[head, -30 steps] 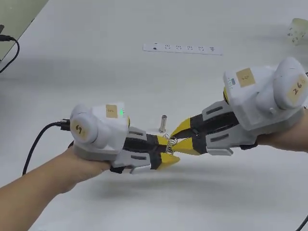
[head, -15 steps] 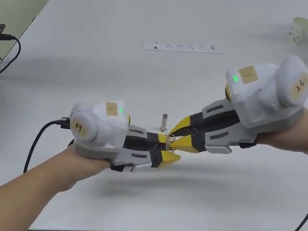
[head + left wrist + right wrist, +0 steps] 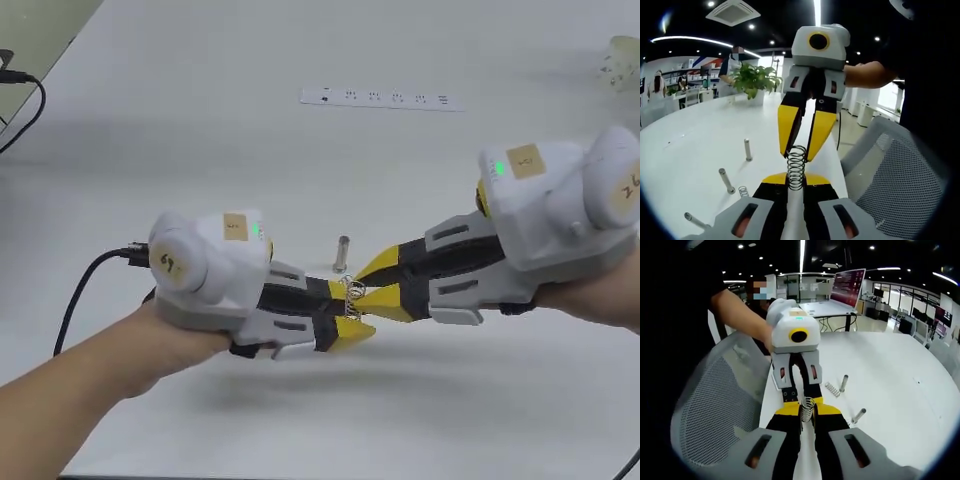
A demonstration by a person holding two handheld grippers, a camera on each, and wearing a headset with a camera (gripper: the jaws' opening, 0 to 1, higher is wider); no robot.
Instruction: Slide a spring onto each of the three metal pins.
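A small steel spring (image 3: 352, 296) hangs above the white table between the two grippers, which meet tip to tip. My left gripper (image 3: 345, 310) comes in from the left and my right gripper (image 3: 362, 291) from the right. In the left gripper view the spring (image 3: 796, 167) stands with its lower end between my left gripper's (image 3: 796, 181) yellow tips and its top pinched by the right gripper (image 3: 799, 150). In the right gripper view the spring (image 3: 807, 408) sits at my right gripper's (image 3: 807, 413) tips. One upright metal pin (image 3: 343, 252) stands just behind the tips. Three pins (image 3: 747, 149) (image 3: 726, 180) (image 3: 694, 219) show on the table.
Another spring (image 3: 743, 191) lies on the table among the pins; it lies beside a pin (image 3: 843, 383) in the right gripper view. A white power strip (image 3: 380, 99) lies at the far side. A black cable (image 3: 75, 300) trails from the left gripper. A mesh chair (image 3: 900, 180) stands by the table edge.
The right gripper's body has drifted slightly to the right and down. Both sets of tips stay together on the spring, beside the pin.
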